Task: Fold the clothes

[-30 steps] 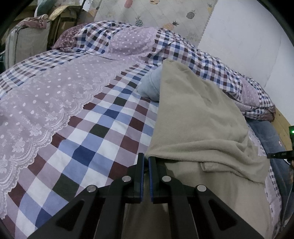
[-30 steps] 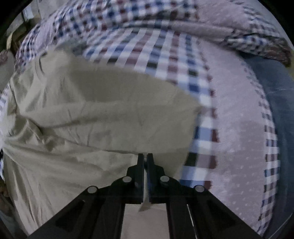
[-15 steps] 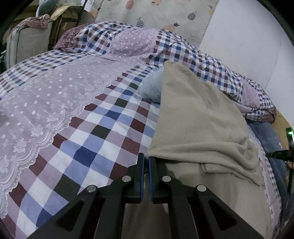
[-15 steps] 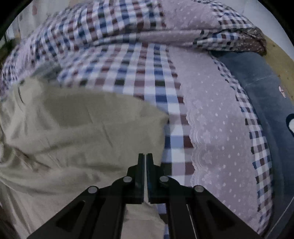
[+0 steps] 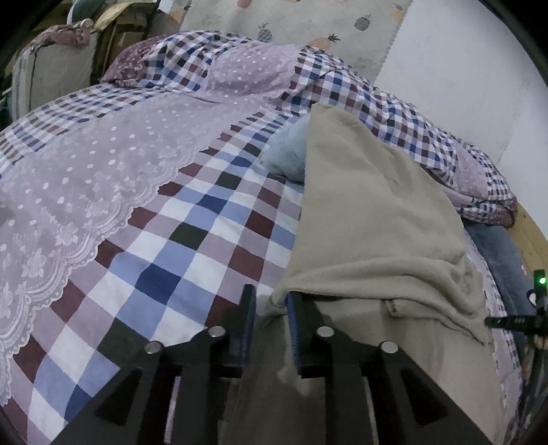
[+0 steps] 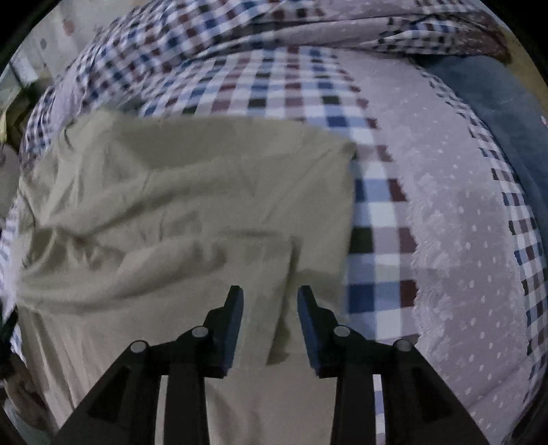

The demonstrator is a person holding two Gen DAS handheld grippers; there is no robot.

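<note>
Beige garment (image 5: 370, 219) folded over on the checked bedspread (image 5: 191, 239), both grippers letting go.

Left wrist view: the left gripper (image 5: 270, 304) has jaws opening, a soft beige corner loose between them beside the right pad; a pale blue cloth (image 5: 287, 150) peeks from under the fuzzy fold, with a pineapple-print sheet (image 5: 291, 24) on the wall behind. Right wrist view: the right gripper (image 6: 270, 297) is spreading above the smooth, creased beige cloth, pads clear of it; lilac dotted lace panel (image 6: 455, 219) and a blue denim piece (image 6: 486, 92) lie rightward.
</note>
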